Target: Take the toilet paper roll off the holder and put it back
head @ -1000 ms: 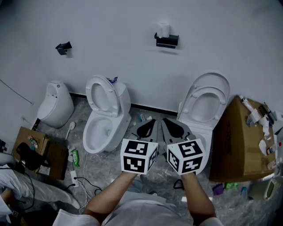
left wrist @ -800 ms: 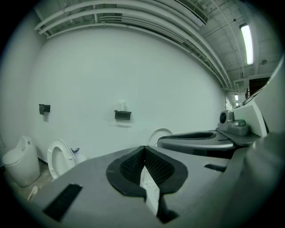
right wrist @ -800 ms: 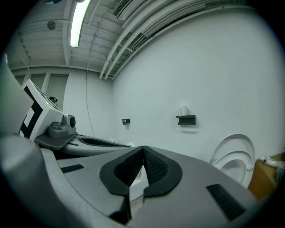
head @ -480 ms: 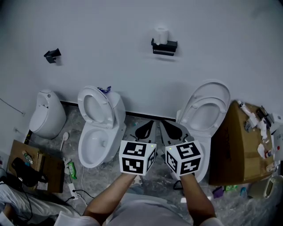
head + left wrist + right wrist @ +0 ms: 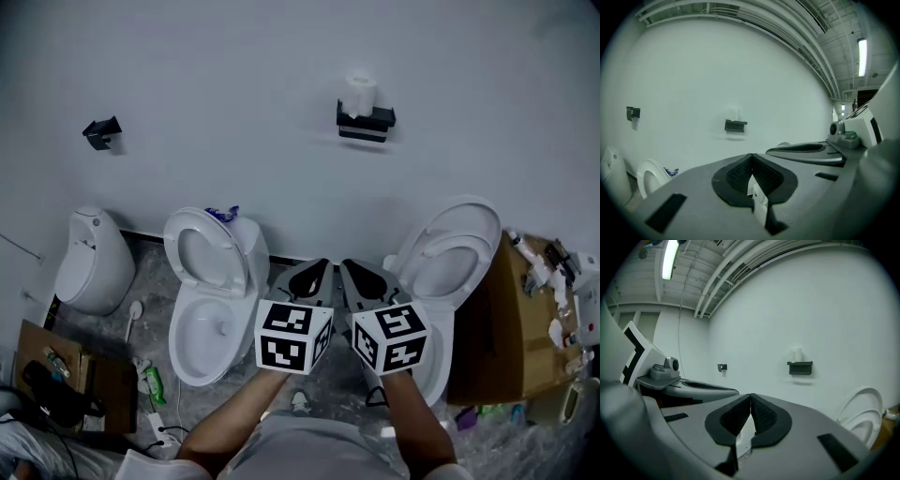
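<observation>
We see a white toilet paper roll [image 5: 360, 95] standing upright atop a black shelf-like metal holder [image 5: 367, 123], mounted high on the pale wall [image 5: 234, 75].

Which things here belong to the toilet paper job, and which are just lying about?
Job: toilet paper roll, its black wall holder, left gripper and right gripper (both shut, empty).
Lying about: left toilet, right toilet, urinal, cardboard box, small black bracket.

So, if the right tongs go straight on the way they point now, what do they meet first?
Probably the bare white wall, left of the black wall-mounted holder with its white toilet paper roll. Nothing shows in between, though depth is unclear.
</observation>
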